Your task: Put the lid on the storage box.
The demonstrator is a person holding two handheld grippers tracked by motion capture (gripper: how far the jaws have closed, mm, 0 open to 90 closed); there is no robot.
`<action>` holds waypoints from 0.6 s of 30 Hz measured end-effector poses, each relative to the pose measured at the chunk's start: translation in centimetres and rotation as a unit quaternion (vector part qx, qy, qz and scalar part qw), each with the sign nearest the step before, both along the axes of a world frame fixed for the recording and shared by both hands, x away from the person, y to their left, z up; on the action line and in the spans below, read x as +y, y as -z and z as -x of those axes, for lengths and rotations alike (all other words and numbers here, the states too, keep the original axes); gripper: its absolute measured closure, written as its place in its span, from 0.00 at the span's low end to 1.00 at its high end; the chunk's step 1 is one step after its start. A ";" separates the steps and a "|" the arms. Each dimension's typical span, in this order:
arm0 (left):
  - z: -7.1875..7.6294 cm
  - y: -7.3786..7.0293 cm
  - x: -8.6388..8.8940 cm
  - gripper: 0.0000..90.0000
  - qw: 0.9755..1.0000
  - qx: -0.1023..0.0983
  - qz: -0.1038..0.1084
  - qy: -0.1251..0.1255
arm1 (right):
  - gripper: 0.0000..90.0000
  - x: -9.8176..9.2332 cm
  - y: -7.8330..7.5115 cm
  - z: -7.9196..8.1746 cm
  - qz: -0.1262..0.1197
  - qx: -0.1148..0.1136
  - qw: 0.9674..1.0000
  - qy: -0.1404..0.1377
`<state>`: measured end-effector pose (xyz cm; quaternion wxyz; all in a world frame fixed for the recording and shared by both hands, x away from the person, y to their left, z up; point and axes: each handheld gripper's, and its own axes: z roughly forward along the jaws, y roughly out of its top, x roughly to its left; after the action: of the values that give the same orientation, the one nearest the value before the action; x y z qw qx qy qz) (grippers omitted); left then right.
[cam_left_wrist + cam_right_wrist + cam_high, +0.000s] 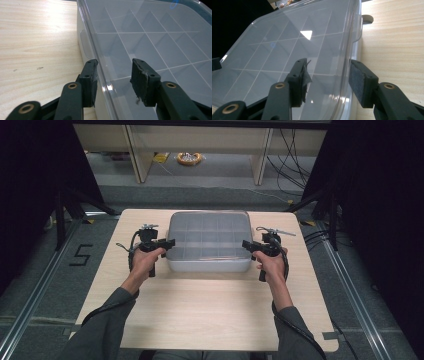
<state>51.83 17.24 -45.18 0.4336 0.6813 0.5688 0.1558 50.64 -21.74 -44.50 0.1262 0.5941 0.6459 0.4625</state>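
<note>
I am holding my left hand-held gripper (113, 82) and right hand-held gripper (328, 83) spread, each straddling a side rim of the translucent, lidded, grid-divided plastic box (208, 241) resting mid-counter (200, 310), pale woodgrain. A "5" marks the floor (80, 254) at left.

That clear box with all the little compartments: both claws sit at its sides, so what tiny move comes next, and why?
Probably close both grippers on the lid's edges. The left gripper and right gripper are open, and each straddles the rim of the lid on the compartment box, one jaw above and one outside, so neither has a hold yet.
</note>
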 end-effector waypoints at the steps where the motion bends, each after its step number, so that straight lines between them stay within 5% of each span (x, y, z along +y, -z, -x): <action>1: 0.0 0.0 0.0 0.62 1.000 0.000 0.000 0.001 | 0.57 0.1 0.0 0.0 -0.005 0.003 1.000 0.005; 5: -0.1 0.1 0.1 0.63 1.000 0.002 0.001 0.001 | 0.57 -0.4 -0.4 0.0 0.042 -0.011 0.999 0.006; 8: -0.1 0.1 0.1 0.63 1.000 0.005 0.000 0.001 | 0.59 -0.6 -0.6 0.4 0.010 0.006 1.000 0.015; 10: -0.1 0.0 0.1 0.63 1.000 0.003 -0.002 0.000 | 0.60 -1.4 -0.5 0.3 0.028 -0.009 1.000 0.005; 15: -0.1 0.0 0.4 0.62 1.000 0.010 0.004 -0.003 | 0.61 -1.8 -0.4 1.0 0.005 0.007 1.000 0.016; 18: 0.2 -0.2 0.6 0.60 1.000 0.008 0.011 -0.007 | 0.61 -2.3 -0.3 1.0 0.017 -0.014 1.000 0.007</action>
<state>51.65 17.80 -45.00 0.4356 0.6737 0.5787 0.1470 49.65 -24.01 -44.16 0.1482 0.5897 0.6481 0.4586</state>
